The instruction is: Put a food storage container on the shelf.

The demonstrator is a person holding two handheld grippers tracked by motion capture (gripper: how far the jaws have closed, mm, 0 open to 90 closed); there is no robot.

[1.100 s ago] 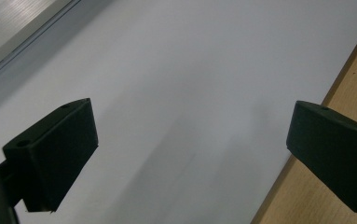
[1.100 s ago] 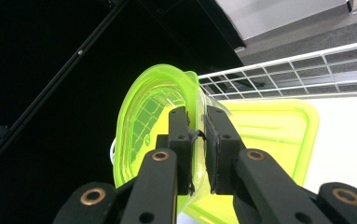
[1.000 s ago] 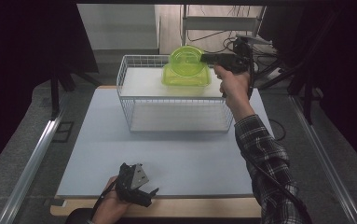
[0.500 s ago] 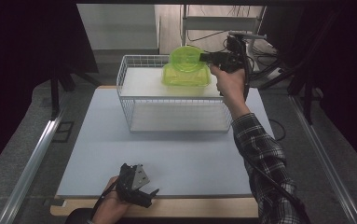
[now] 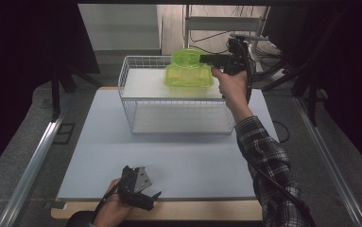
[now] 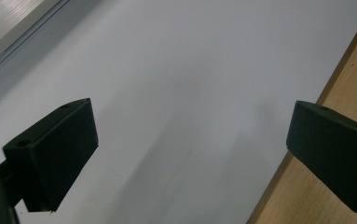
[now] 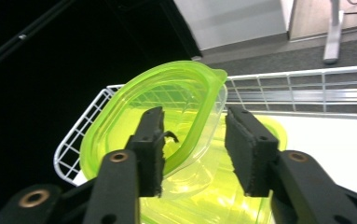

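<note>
From the high view I have the right gripper (image 5: 207, 58) held out over the far right end of the white wire basket (image 5: 126, 90), which sits toward the far side of the pale mat (image 5: 98, 156) on the bench (image 5: 202, 209). Inside the basket, on its white floor, I see a stack of translucent lime-green containers (image 5: 188, 78), and a tilted green container (image 5: 185, 59) stands on edge above that stack, just at my right gripper's tip. In the right gripper view the fingers (image 7: 153, 140) are apart, straddling the raised rim of the tilted container (image 7: 167, 107): the left finger lies against its inner face, the right finger stands clear of the rim with a gap showing, so I am not clamped on it. The stack (image 7: 241, 196) lies directly below. My left gripper (image 5: 143, 198) rests low at the near edge of the mat, held in the left hand (image 5: 112, 208), well apart from the basket. In the left gripper view its fingers (image 6: 55, 149) are spread wide with nothing between them, above the mat and the wooden strip of the bench (image 6: 348, 93).
</note>
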